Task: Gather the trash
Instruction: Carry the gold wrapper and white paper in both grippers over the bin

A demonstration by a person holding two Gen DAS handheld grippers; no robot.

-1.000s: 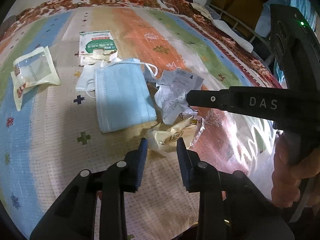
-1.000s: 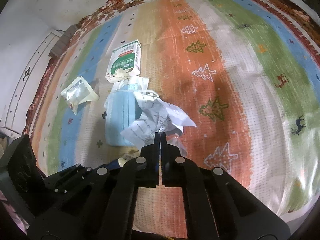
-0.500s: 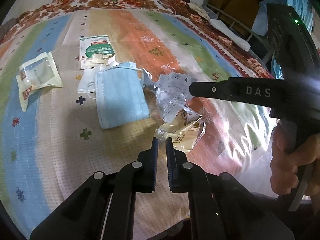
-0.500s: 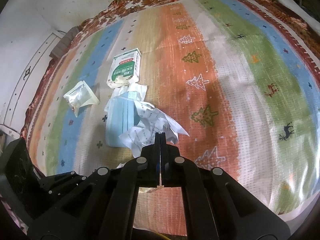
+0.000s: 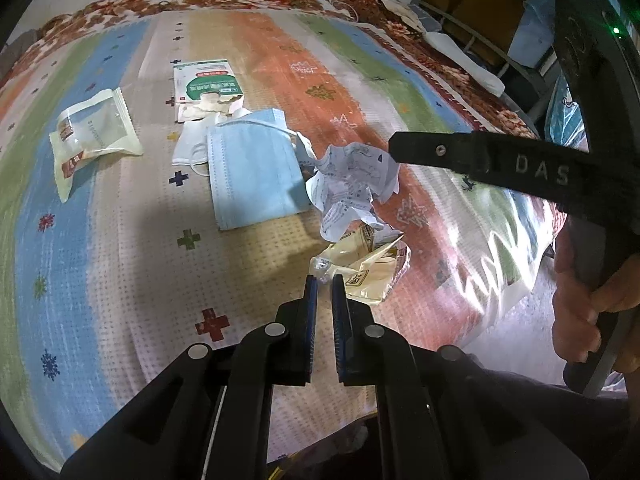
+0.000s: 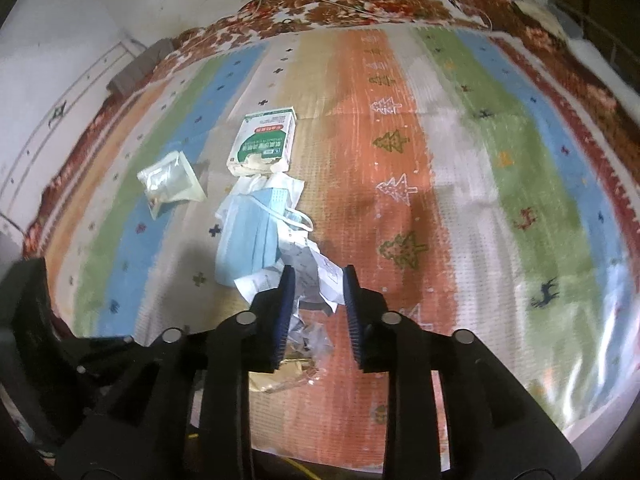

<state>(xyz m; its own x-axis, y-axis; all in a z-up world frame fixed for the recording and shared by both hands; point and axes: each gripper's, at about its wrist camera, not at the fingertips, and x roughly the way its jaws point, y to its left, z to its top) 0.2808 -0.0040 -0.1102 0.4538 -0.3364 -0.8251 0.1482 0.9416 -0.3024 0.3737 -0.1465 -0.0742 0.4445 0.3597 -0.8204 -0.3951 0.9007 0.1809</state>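
- While the left gripper (image 5: pixel 324 280) stays clenched on the corner of the cream wrapper (image 5: pixel 362 270) to lift it, the blue mask (image 5: pixel 256 172) waits on the blanket (image 5: pixel 120 240).
- Right gripper (image 6: pixel 318 276) opens, releasing crumpled paper (image 6: pixel 316 276) onto the pile.

Striped blanket (image 6: pixel 472 184) with tree motifs — floral border (image 6: pixel 352 4); white wall (image 6: pixel 80 8) behind.

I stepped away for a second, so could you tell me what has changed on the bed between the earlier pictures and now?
The left gripper closed from wide open onto a corner of the cream snack wrapper. The right gripper, shut before, is opening above the crumpled receipt, which it does not hold. The blue face mask, green and white box and clear packet lie where they were.
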